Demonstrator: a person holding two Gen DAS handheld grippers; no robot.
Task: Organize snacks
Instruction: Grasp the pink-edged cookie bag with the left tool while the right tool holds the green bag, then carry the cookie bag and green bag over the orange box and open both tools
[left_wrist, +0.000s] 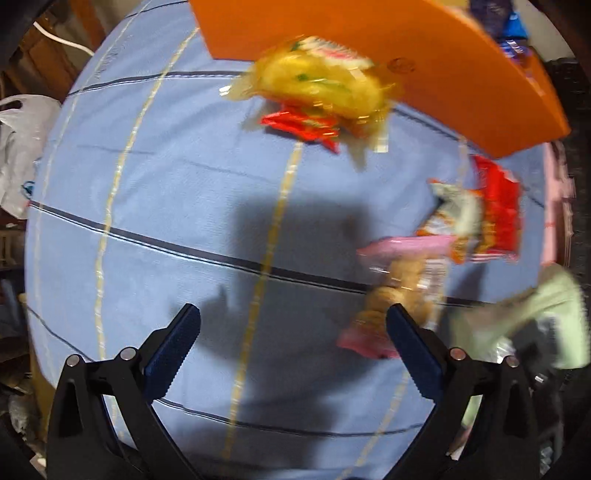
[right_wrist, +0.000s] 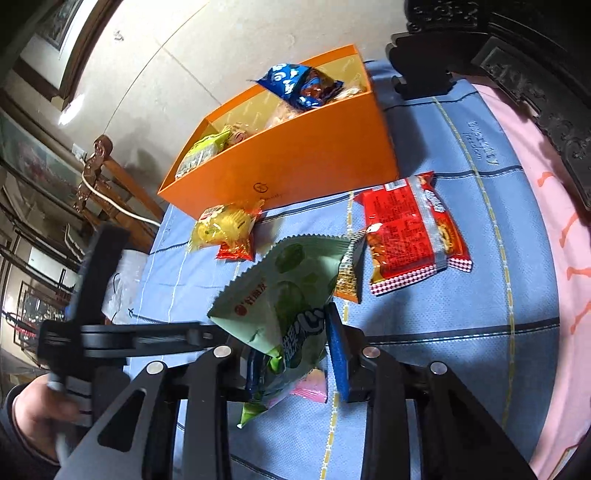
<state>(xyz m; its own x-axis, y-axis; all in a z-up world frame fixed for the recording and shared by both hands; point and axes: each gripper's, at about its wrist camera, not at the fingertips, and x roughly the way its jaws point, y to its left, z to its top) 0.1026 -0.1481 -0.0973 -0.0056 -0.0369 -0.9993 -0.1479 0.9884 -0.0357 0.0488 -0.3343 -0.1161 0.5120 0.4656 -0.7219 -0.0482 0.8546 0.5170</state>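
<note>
Your right gripper (right_wrist: 291, 350) pinches the green snack bag (right_wrist: 284, 295) above the blue sheet (right_wrist: 424, 332), long axis tilting up toward the orange box (right_wrist: 295, 162). Your left gripper (left_wrist: 295, 332) hangs wide, empty.

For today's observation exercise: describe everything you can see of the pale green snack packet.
The pale green snack packet is a glossy, crinkled foil pouch with a zigzag top seam, darker green round shapes and a small red logo. It stands tilted, top toward the orange box, its lower part between the jaws of the right gripper, above the blue bedsheet.
</note>
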